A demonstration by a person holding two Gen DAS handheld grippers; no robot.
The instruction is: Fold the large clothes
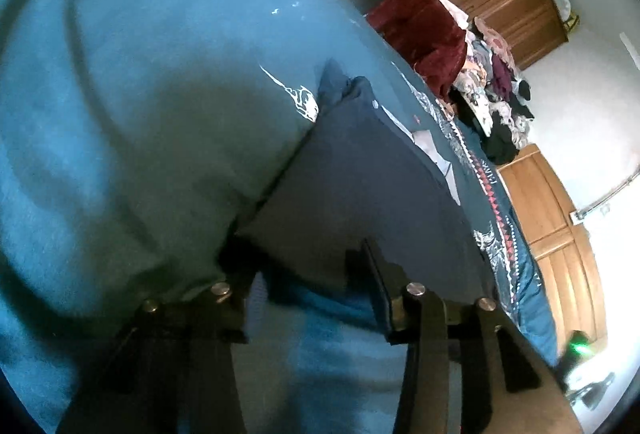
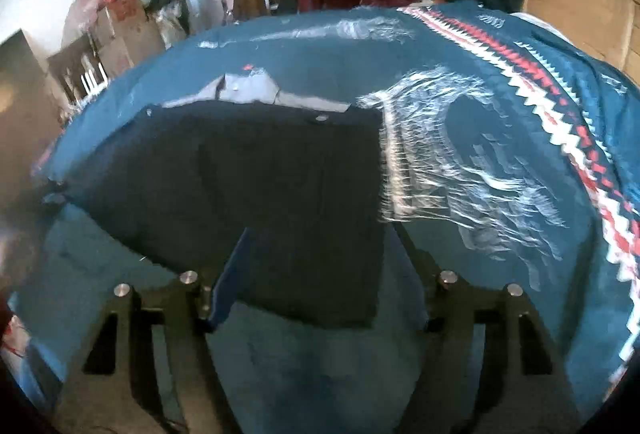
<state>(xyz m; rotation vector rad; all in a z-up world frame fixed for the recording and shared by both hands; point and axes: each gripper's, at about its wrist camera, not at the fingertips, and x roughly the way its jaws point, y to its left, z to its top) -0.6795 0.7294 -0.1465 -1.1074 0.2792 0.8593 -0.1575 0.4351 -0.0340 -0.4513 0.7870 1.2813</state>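
Bed, teal patterned blanket point(image 2: 500, 105); folded dark navy garment point(image 2: 280, 193) lying flat on it

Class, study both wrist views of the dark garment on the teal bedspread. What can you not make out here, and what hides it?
- Left wrist view: the left gripper fingertips are blurred; whether they pinch the dark navy garment is unclear.
- Right wrist view: motion blur smears the white print on the bedspread.
- Right wrist view: the garment's near edge sits between the right gripper fingers; any grip is unclear.
- Both views: the clothes pile behind is too small.
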